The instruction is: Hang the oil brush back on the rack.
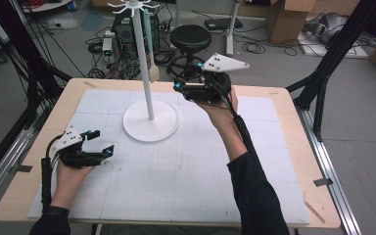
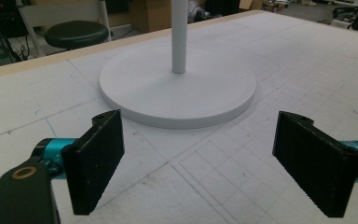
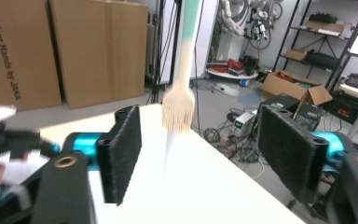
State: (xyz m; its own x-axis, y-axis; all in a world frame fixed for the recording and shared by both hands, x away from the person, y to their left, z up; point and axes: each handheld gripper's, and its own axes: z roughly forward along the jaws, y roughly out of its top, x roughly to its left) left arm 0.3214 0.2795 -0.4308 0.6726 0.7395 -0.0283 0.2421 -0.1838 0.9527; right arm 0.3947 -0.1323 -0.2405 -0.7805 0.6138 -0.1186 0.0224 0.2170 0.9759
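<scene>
Two grippers in view. Right gripper (image 1: 188, 83) raised beside white rack (image 1: 147, 73), jaws apart, nothing between pads. Wooden fork with green handle (image 3: 181, 88) hangs from rack's top hooks, tines down, just beyond those jaws, untouched. Left gripper (image 1: 98, 143) low over counter (image 1: 39, 161) at near left, jaws wide, empty, facing rack's round base (image 2: 177, 100). Black stool (image 1: 191, 38) behind counter.
</scene>
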